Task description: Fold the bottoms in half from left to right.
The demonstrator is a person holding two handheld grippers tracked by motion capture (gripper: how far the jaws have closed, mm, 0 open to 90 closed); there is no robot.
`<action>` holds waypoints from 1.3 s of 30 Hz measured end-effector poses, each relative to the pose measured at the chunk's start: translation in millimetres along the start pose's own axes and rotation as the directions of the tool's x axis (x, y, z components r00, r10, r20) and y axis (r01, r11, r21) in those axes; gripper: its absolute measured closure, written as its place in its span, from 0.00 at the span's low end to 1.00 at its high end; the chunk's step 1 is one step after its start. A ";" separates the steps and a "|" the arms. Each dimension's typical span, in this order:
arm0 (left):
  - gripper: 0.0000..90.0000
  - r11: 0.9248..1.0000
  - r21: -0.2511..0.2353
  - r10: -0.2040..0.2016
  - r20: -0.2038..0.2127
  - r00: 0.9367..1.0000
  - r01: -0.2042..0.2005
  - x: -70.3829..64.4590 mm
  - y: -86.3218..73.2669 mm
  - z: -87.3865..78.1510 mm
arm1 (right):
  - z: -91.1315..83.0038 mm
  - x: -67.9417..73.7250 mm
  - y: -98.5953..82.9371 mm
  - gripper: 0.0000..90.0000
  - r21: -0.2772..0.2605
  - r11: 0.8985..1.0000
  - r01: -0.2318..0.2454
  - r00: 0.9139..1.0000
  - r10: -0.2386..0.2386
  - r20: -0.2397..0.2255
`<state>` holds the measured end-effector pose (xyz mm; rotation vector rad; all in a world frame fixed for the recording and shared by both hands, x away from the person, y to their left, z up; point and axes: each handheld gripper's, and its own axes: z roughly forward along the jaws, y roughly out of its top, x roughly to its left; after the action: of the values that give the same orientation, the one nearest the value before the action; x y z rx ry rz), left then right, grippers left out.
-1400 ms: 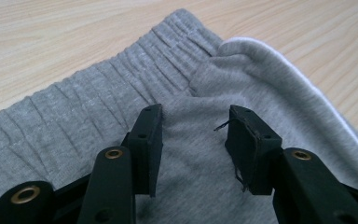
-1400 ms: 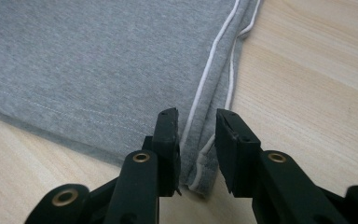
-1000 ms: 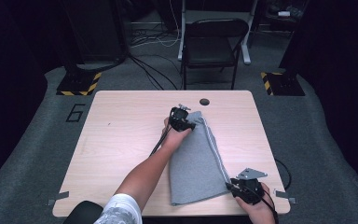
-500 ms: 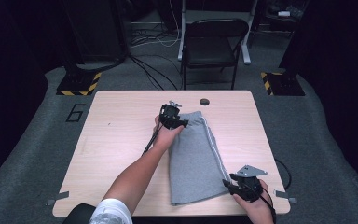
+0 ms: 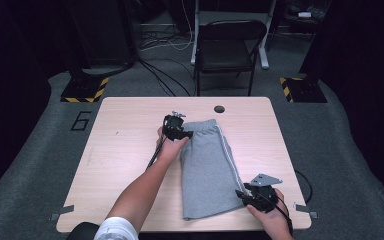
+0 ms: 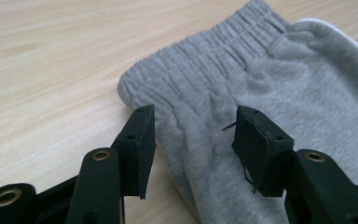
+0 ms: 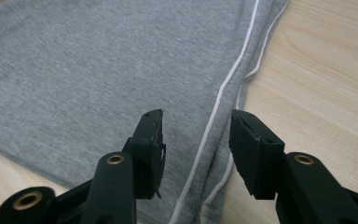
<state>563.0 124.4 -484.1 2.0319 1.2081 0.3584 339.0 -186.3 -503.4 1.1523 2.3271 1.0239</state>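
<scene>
Grey shorts (image 5: 207,167) with a white side stripe lie folded lengthwise on the wooden table (image 5: 125,150), elastic waistband (image 6: 200,60) at the far end. My left gripper (image 5: 180,134) hovers open at the waistband's left corner, its jaws straddling the fabric edge (image 6: 191,135). At the hem's right corner near the table's front sits my right gripper (image 5: 245,196), also open. Its jaws stand on either side of the white stripe (image 7: 214,126) without closing on it.
A small dark round hole (image 5: 219,108) marks the table's far edge. A black folding chair (image 5: 227,47) stands behind the table with cables on the floor. Bare wood lies left of the shorts.
My left gripper moved left along the waistband, spreading the shorts' top flatter and wider. The right gripper stayed near the hem corner.
</scene>
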 end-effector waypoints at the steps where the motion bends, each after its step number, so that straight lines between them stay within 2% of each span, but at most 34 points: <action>1: 0.54 1.000 0.002 0.003 -0.002 1.000 -0.003 0.2 -1.3 0.5 | 1.1 0.2 0.0 0.59 0.004 1.000 0.000 1.000 0.000 0.001; 3: 0.54 1.000 0.007 0.002 -0.001 1.000 -0.002 1.3 -4.1 1.7 | 3.4 0.0 -0.2 0.59 0.024 1.000 0.006 1.000 -0.006 0.003; 14: 0.53 1.000 0.024 -0.010 0.002 1.000 0.010 2.5 -12.9 12.1 | 6.8 -1.5 -2.8 0.59 0.037 0.999 -0.014 1.000 0.014 0.016; 16: 0.54 1.000 0.025 -0.018 0.003 1.000 0.018 2.3 -13.5 13.2 | 7.9 -4.1 -4.0 0.59 0.039 0.999 -0.002 1.000 0.001 0.014; 19: 0.54 1.000 0.021 -0.018 0.002 1.000 0.018 2.1 -14.0 14.0 | 8.9 -3.8 -5.2 0.59 0.048 0.999 -0.025 1.000 0.024 0.019; 20: 0.53 1.000 0.018 -0.017 0.002 1.000 0.017 2.0 -14.4 14.4 | 8.9 -5.0 -5.8 0.59 0.052 0.999 -0.009 1.000 0.008 0.018; 23: 0.53 1.000 0.026 -0.006 -0.003 1.000 0.006 1.7 -15.8 16.5 | 9.8 -3.6 -5.7 0.58 0.057 0.998 -0.026 0.999 0.024 0.032; 25: 0.53 1.000 0.026 -0.015 -0.003 1.000 0.015 1.0 -16.2 17.2 | 9.5 -4.6 -6.1 0.57 0.063 0.998 -0.014 1.000 0.012 0.028; 29: 0.53 1.000 0.030 -0.006 -0.005 1.000 0.007 1.3 -16.5 17.7 | 9.7 -5.8 -6.7 0.57 0.061 0.998 -0.012 0.999 0.010 0.031; 35: 0.53 0.999 0.035 -0.004 -0.008 1.000 0.005 0.7 -18.1 19.8 | 9.7 -3.9 -8.0 0.57 0.057 0.997 -0.057 0.998 0.056 0.030; 38: 0.53 0.999 0.036 -0.004 -0.008 1.000 0.005 0.8 -18.3 20.2 | 10.3 -6.6 -8.4 0.57 0.049 0.998 -0.033 0.999 0.032 0.024; 39: 0.53 0.999 0.036 -0.004 -0.008 1.000 0.004 1.0 -18.3 20.3 | 10.0 -6.6 -8.8 0.57 0.054 0.997 -0.048 0.999 0.047 0.023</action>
<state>563.2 121.4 -511.2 2.0600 1.2317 0.3450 344.1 -190.5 -516.7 1.2389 2.3343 0.9652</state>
